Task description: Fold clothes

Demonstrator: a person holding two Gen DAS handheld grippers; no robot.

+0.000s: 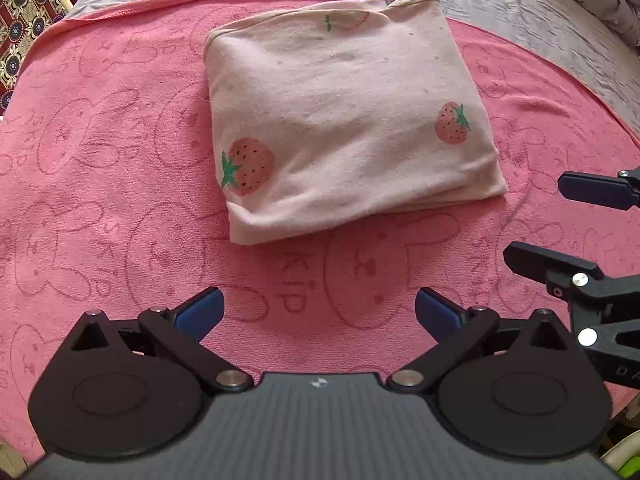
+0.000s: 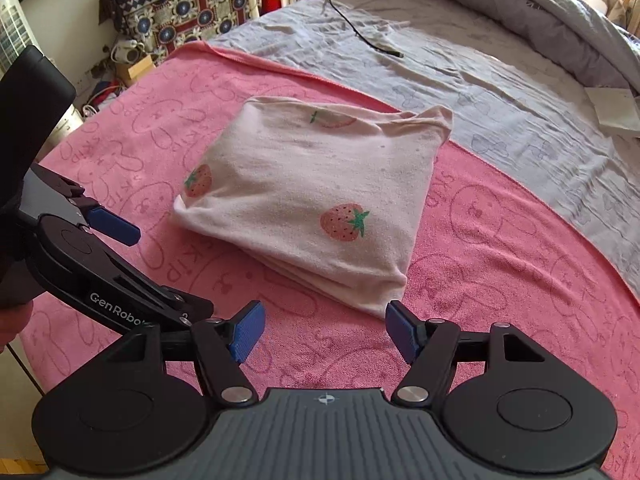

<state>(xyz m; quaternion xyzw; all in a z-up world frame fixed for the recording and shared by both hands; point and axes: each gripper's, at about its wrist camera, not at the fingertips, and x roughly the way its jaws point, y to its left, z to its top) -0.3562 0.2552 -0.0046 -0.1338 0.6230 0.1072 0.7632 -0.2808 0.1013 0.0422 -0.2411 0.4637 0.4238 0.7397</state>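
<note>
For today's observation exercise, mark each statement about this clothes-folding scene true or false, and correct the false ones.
1. The pink strawberry shirt lies folded in a compact bundle. True.
2. The shirt lies on a green towel. False: the towel is pink with rabbit outlines.
3. The left gripper grips the shirt. False: it is open and holds nothing.
4. The right gripper is open and empty. True.
5. A black cable lies on the grey bedsheet. True.

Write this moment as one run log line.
garment: folded, on pink towel | left claw: open, empty | right claw: open, empty
</note>
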